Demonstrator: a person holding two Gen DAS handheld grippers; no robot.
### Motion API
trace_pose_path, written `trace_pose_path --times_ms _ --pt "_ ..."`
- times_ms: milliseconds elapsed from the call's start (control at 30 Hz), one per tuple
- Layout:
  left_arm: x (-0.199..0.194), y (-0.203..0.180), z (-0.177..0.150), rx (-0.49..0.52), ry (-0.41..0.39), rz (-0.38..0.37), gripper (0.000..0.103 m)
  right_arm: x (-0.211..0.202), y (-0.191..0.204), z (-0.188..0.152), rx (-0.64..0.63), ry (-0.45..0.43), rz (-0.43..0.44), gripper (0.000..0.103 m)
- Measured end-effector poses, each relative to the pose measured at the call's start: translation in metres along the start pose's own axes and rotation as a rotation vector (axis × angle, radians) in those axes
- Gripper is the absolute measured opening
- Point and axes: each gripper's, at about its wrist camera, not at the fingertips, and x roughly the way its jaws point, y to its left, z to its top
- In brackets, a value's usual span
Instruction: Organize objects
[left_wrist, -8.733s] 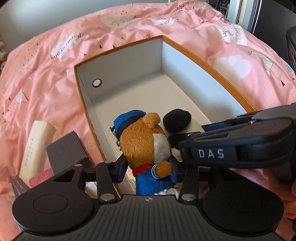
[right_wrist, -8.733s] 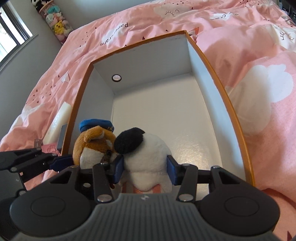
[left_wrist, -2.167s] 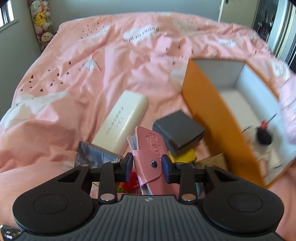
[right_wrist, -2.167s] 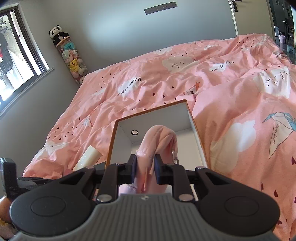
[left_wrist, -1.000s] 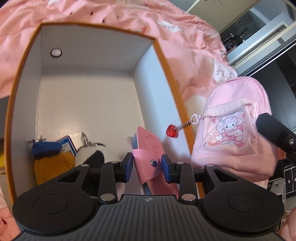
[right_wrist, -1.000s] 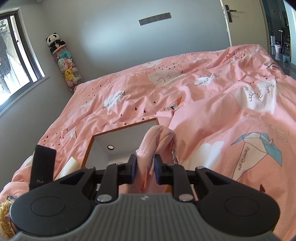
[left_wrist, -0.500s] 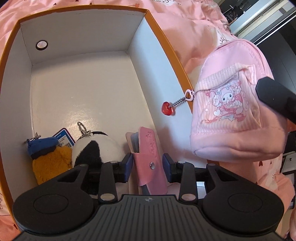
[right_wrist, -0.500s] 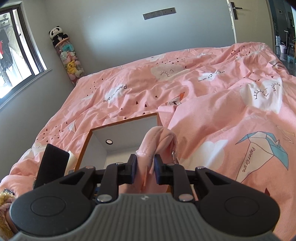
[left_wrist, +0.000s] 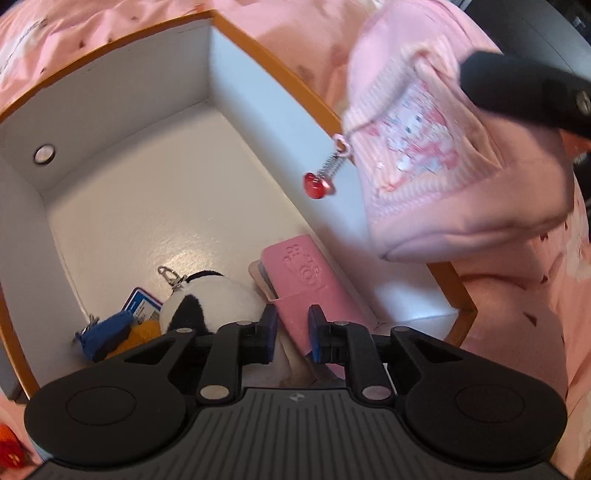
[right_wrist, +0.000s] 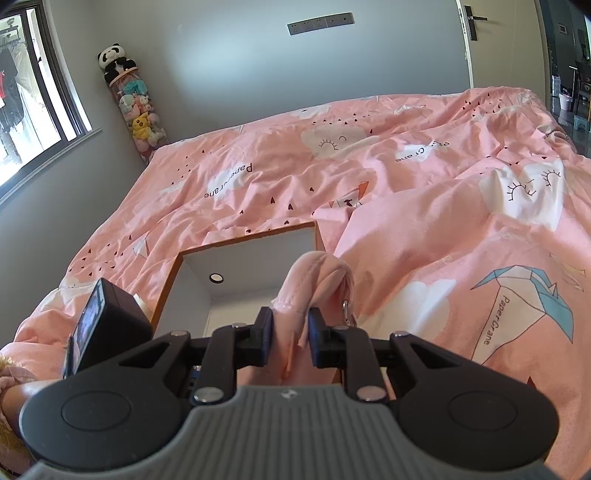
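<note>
Box (left_wrist: 258, 59) | holds pink wallet (left_wrist: 310, 280), panda plush (left_wrist: 210, 299), bear plush (left_wrist: 110, 332)

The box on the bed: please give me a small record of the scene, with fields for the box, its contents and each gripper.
box: orange box, white inside, open, on pink duvet
contents: pink wallet, black-and-white plush, blue-capped bear plush
left gripper: shut, over the wallet's near end
right gripper: shut on pink mini backpack, above the box's right wall

The box (left_wrist: 258, 62) has an orange rim and white inside. The backpack (left_wrist: 461, 184) is pale pink with a cartoon print, the wallet (left_wrist: 310, 273) embossed pink, the duvet (right_wrist: 406, 192) salmon with white clouds.
</note>
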Motion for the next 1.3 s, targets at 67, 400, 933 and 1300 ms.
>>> trace_pose_path --times_ms 67,400,933,1300 --pt "-0.001 -0.007 -0.005 0.086 0.003 0.030 0.027 -0.001 0.001 0.001 -0.009 0.000 0.004 0.021" --pt "-0.039 0.004 -0.044 0.144 -0.129 -0.035 0.042 -0.005 0.011 0.004 -0.086 0.025 0.044 0.021" --pt "-0.044 0.015 -0.043 0.193 -0.180 0.023 0.046 0.048 0.012 -0.013 -0.011 0.256 0.230 0.022" --pt "-0.036 0.022 -0.037 0.182 -0.183 0.021 0.045 0.085 0.000 -0.024 0.062 0.482 0.176 0.030"
